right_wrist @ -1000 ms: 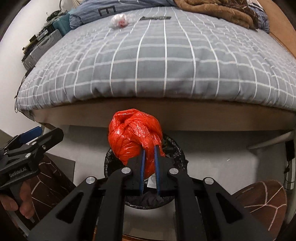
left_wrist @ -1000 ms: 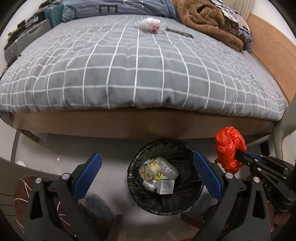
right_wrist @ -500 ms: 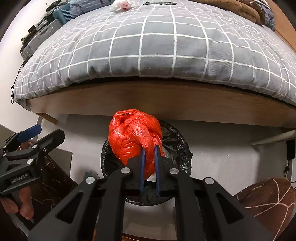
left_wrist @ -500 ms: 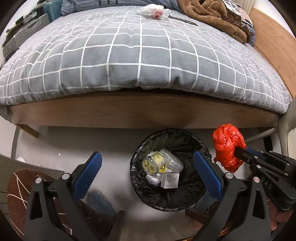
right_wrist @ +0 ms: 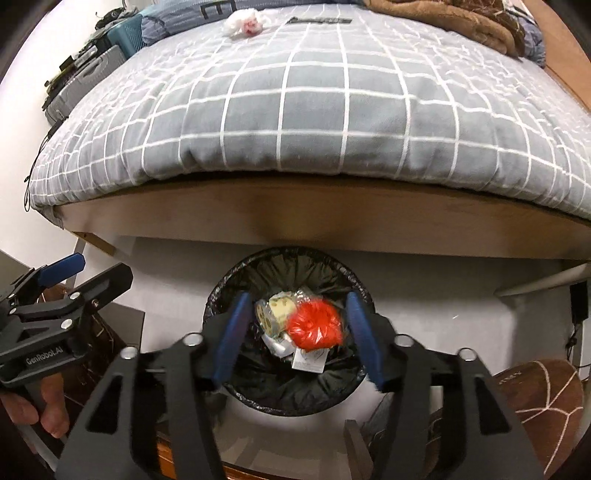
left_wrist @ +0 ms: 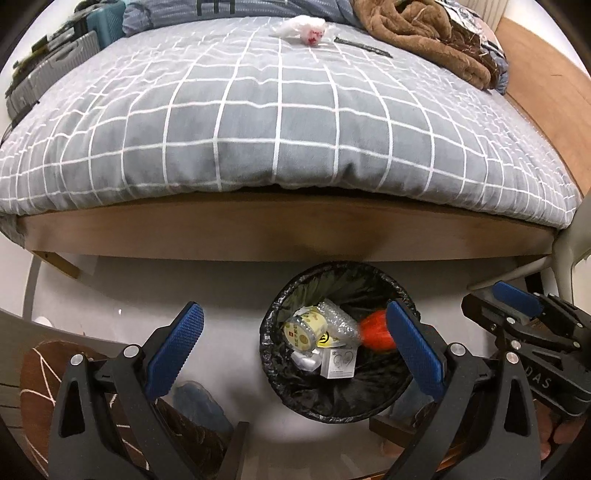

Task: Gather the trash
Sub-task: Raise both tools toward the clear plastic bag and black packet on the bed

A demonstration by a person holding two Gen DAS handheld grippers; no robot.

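A round bin with a black liner (left_wrist: 334, 402) (right_wrist: 288, 391) stands on the floor below the bed's edge. A red plastic bag (right_wrist: 314, 325) (left_wrist: 375, 330) is blurred, dropping onto the cup, wrappers and small box in the bin. My right gripper (right_wrist: 295, 332) hangs over the bin with its jaws opening; the bag is loose between and below them, touching neither pad. My left gripper (left_wrist: 295, 347) is open beside the bin with nothing in it. A white crumpled bag with red marks (left_wrist: 303, 29) (right_wrist: 243, 22) lies far back on the bed.
The bed with a grey checked duvet (left_wrist: 280, 122) fills the upper half. A brown blanket (left_wrist: 417, 33) and a dark strip (left_wrist: 364, 46) lie at its far end. Suitcases (left_wrist: 55, 66) stand at the left. A brown patterned rug (right_wrist: 535, 402) lies on the floor.
My right gripper opened and let go of the red bag, which fell toward the bin. Both views tilted a little further over the bin; the left gripper stayed open.
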